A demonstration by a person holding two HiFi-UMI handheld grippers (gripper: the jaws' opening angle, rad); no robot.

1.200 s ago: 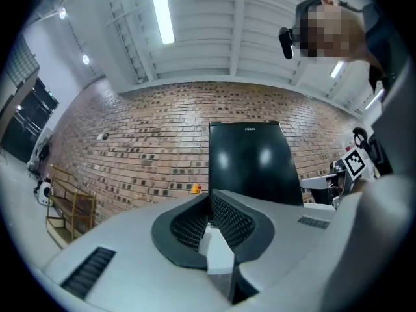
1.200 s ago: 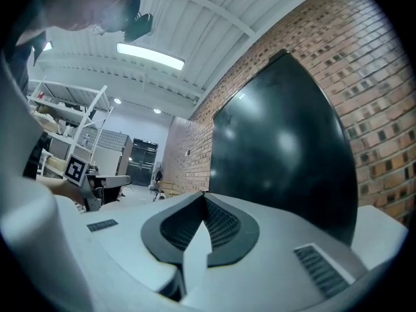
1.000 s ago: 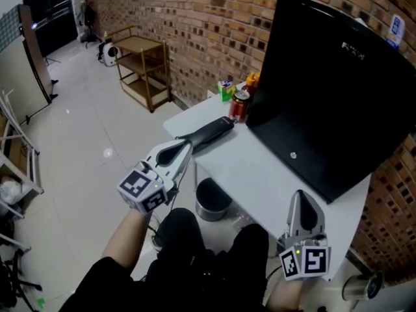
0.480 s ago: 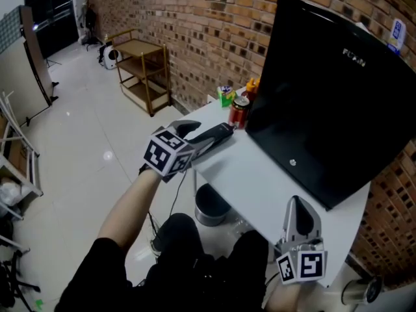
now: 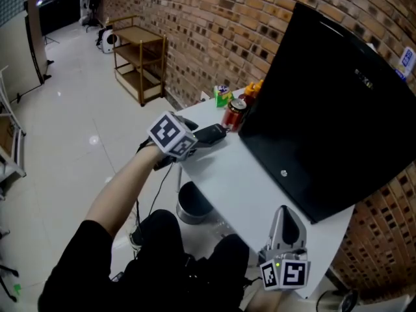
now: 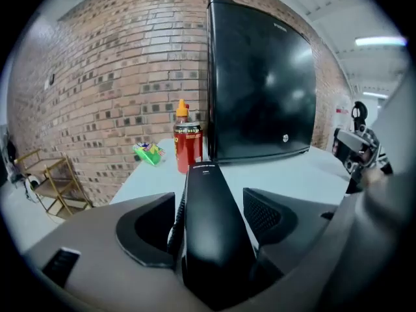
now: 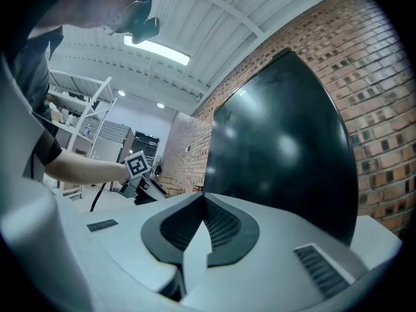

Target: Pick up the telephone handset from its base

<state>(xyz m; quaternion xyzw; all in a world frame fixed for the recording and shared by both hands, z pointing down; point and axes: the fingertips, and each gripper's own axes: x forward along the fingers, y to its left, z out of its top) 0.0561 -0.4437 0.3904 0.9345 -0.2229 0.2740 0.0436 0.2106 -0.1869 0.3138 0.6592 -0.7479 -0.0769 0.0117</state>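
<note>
the handset (image 6: 211, 226) is smooth black plastic with a soft sheen. the table (image 5: 237, 182) looks matt white, the black cabinet (image 5: 331, 109) glossy enough to mirror lights. the can (image 6: 188, 147) is shiny red metal, the wall (image 5: 214, 25) rough brick, the trolley (image 5: 138, 57) bare wood, the floor (image 5: 65, 129) polished.

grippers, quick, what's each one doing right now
left gripper: fingers opening, telephone handset between them, not gripped
right gripper: fingers shut, holding nothing
</note>
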